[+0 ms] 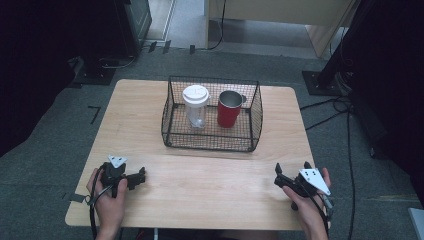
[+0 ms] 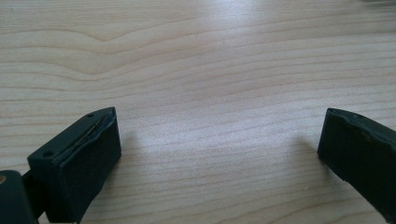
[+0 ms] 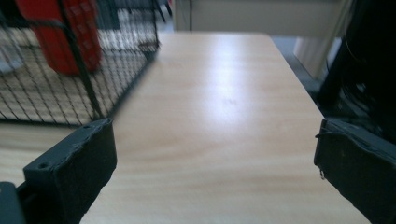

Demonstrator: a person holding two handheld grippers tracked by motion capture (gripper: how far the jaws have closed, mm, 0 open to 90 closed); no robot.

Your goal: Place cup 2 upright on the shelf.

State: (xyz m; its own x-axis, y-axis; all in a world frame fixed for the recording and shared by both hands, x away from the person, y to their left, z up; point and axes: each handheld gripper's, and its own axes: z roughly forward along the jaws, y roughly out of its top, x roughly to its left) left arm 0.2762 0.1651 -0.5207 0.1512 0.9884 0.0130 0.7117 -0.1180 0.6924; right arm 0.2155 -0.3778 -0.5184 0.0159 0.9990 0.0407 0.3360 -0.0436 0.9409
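Grippers are seen low in the high view, the left gripper (image 1: 141,175) at lower left and the right gripper (image 1: 278,176) at lower right, each held over the table (image 1: 210,175). Both are spread wide and nothing is gripped. At the frame's centre a wire basket (image 1: 212,141) is shown holding a clear cup (image 1: 195,107) and a red mug (image 1: 229,110), upright and apart. Bare wood is shown between the jaws in the left gripper view; in the right gripper view the wire basket (image 3: 70,88) and red mug (image 3: 70,32) are caught at upper left.

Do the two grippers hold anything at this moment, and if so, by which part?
Nothing is held. The left gripper and the right gripper both have open jaws with only the light wooden table between them.
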